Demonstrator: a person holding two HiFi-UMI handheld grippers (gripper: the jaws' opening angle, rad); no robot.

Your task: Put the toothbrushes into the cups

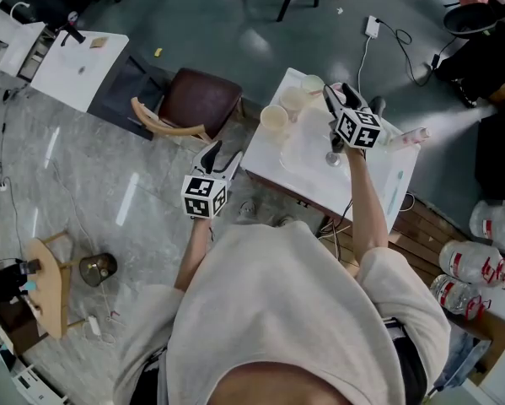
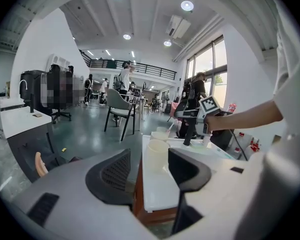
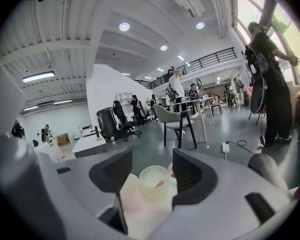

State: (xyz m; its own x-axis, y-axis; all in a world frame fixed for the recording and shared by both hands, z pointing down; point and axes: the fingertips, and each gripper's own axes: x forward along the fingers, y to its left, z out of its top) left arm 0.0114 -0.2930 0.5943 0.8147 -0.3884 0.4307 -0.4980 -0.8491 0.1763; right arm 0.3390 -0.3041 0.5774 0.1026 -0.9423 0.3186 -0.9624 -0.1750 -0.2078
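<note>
The right gripper (image 1: 335,98) hangs over the far corner of the white bench (image 1: 319,180), where three cups (image 1: 292,99) are bunched together. Its jaws stand apart and press on nothing. Straight ahead between them sits a cup (image 3: 144,180) with a pink toothbrush (image 3: 160,183) leaning inside, so I'd say that one is delivered and the wide gap is there to clear the rim. The left gripper (image 1: 212,154) is held off the bench's near-left edge, jaws apart and empty, likely to keep out of the way. The nearest cup (image 2: 157,153) stands just ahead of it.
</note>
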